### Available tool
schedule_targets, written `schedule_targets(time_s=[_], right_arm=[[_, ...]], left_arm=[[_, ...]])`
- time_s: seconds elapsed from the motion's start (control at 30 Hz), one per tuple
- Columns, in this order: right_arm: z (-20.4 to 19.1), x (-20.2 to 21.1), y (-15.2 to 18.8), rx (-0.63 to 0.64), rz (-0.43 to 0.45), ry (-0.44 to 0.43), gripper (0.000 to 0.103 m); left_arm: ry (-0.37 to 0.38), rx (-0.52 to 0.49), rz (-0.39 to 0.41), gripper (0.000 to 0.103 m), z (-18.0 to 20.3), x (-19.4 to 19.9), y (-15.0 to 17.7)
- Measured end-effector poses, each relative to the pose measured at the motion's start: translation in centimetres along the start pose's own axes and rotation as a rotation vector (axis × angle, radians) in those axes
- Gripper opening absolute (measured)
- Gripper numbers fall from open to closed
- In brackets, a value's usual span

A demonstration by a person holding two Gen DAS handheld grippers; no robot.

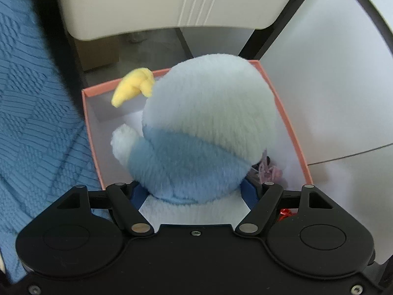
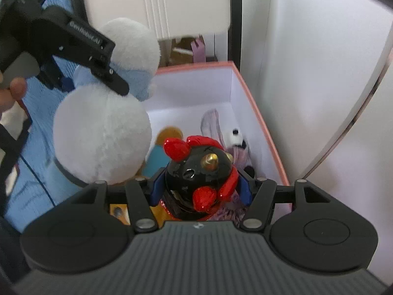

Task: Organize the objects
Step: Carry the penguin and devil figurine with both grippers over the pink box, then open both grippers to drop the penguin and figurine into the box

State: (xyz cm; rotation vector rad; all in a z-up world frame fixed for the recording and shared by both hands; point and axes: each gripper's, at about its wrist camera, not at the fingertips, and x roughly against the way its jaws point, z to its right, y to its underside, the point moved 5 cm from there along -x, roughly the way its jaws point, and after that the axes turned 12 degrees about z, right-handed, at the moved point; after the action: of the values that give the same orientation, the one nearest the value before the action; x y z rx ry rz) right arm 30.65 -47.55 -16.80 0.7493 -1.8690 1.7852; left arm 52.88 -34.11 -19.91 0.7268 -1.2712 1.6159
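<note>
Between left gripper point(image 1: 194, 191) fingers: blue-white plush toy point(image 1: 196, 132), pinched at half spread, hanging over pink box point(image 1: 292, 125). Between right gripper point(image 2: 200, 189) fingers: black-red figurine point(image 2: 199, 169), clamped, above toys lying inside same box.

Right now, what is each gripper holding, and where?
Left gripper clamps the blue plush toy around its lower body; right gripper clamps the black-and-red figurine by its sides.

Blue knit fabric point(image 1: 36, 123) — white cabinet point(image 1: 172, 0)

Home, prob. bedroom: plush toys point(image 2: 103, 135) in pink box point(image 2: 260, 123), white furniture point(image 1: 147, 5).
</note>
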Motion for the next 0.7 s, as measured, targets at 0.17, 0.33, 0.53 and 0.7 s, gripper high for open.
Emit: schedule_targets(time_s=[0.17,0.33,0.53,0.7], right_arm=[[0.2,-3.0,1.9,-0.003,-0.054,0.015,0.061],[0.4,-4.7,3.7,-0.031,-0.104,0.013,0.062],[0.7,-4.7,4.2,-0.041,-0.114,0.031,0.061],[0.7,-3.4,2.8,-0.083,-0.083,0.026,0.062]], left_arm=[[-0.009,0.000,-0.016,0.073,-0.5,-1.9,1.4],[-0.020,0.004,-0.017,0.074,-0.5,-3.0,1.1],[-0.027,-0.016,0.036,0.091,-2.1,-2.4,0.4],[-0.023,-0.042,0.088,0.094,-1.6,0.9,-0.1]])
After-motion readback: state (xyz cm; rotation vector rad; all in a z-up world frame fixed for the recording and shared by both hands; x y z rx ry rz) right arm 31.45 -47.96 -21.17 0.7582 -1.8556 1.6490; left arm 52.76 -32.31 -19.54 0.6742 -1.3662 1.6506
